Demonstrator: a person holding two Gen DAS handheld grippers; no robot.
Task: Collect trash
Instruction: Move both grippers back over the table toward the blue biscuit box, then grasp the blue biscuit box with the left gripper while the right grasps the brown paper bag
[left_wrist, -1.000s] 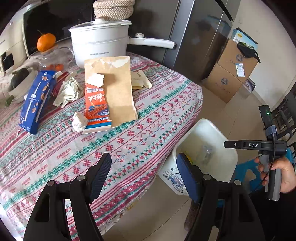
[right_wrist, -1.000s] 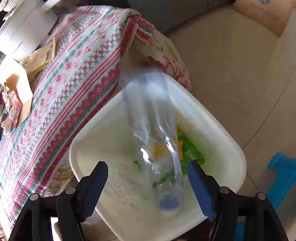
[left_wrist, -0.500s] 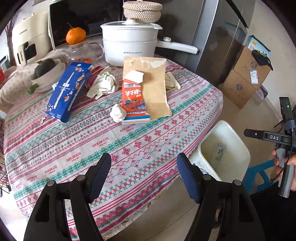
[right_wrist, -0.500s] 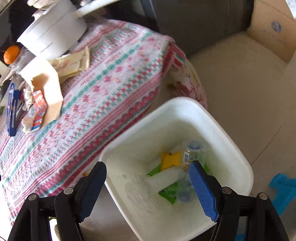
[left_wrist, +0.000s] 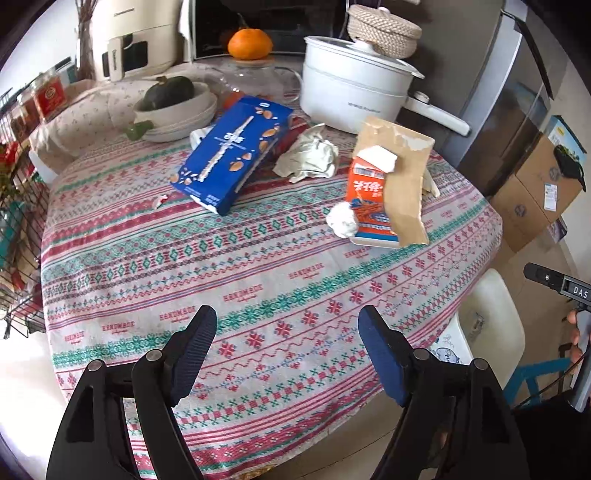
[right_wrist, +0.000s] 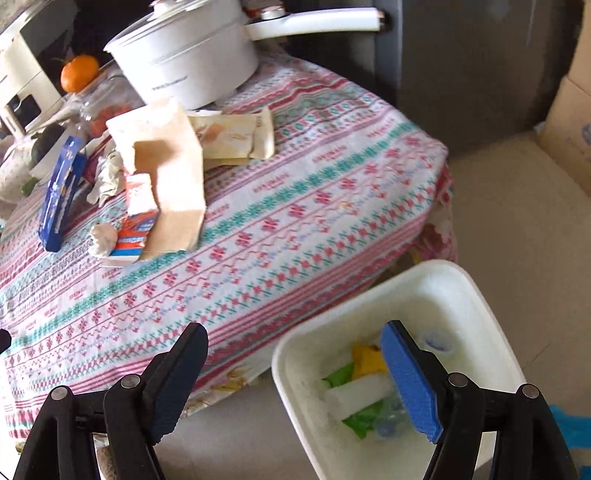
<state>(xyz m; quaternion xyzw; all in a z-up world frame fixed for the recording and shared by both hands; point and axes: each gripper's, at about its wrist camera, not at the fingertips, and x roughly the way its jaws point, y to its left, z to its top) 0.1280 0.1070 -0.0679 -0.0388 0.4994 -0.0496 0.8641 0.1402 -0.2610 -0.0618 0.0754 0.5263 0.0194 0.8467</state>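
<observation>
On the patterned tablecloth lie a blue carton, a crumpled paper, an orange-and-white carton under a torn brown paper bag, and a small white wad. My left gripper hangs over the near table edge, its jaws opening, nothing between them. My right gripper hovers between the table edge and the white trash bin, jaws opening and empty. Inside the bin lie a clear bottle, green and yellow wrappers and a white tube.
A white pot, a bowl with a dark squash, an orange and appliances crowd the far table. Flat beige packets lie by the pot. Cardboard boxes stand on the floor right; a wire rack left.
A clear bottle dropped from the right gripper into the bin. Both grippers then swung away from the bin toward the table, the right one rising, and the jaws stand a little wider.
</observation>
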